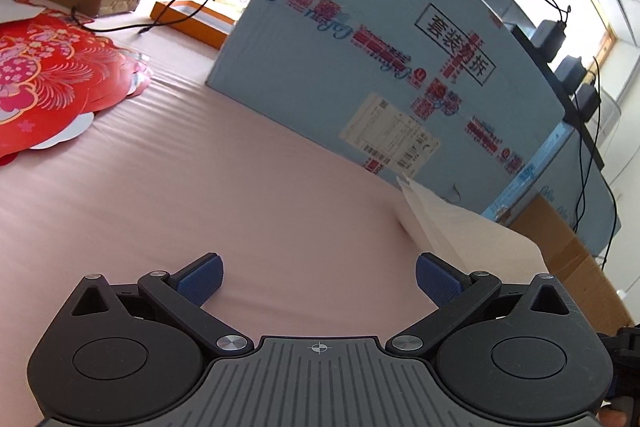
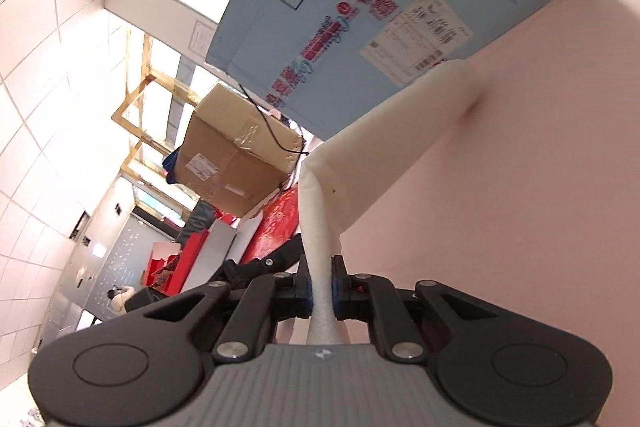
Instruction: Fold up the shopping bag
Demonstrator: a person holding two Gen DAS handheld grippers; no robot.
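Ahead of the left gripper (image 1: 318, 281), bare table (image 1: 240, 187) — then large printed box (image 1: 400, 47) standing on it. Far left: flat decorated bag (image 1: 48, 75). Right, beside that gripper — shopping bag (image 1: 432, 223), pinched in the right gripper (image 2: 320, 291).

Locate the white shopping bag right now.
The white shopping bag is pinched in the right gripper, over the pink cloth, beside the blue box.
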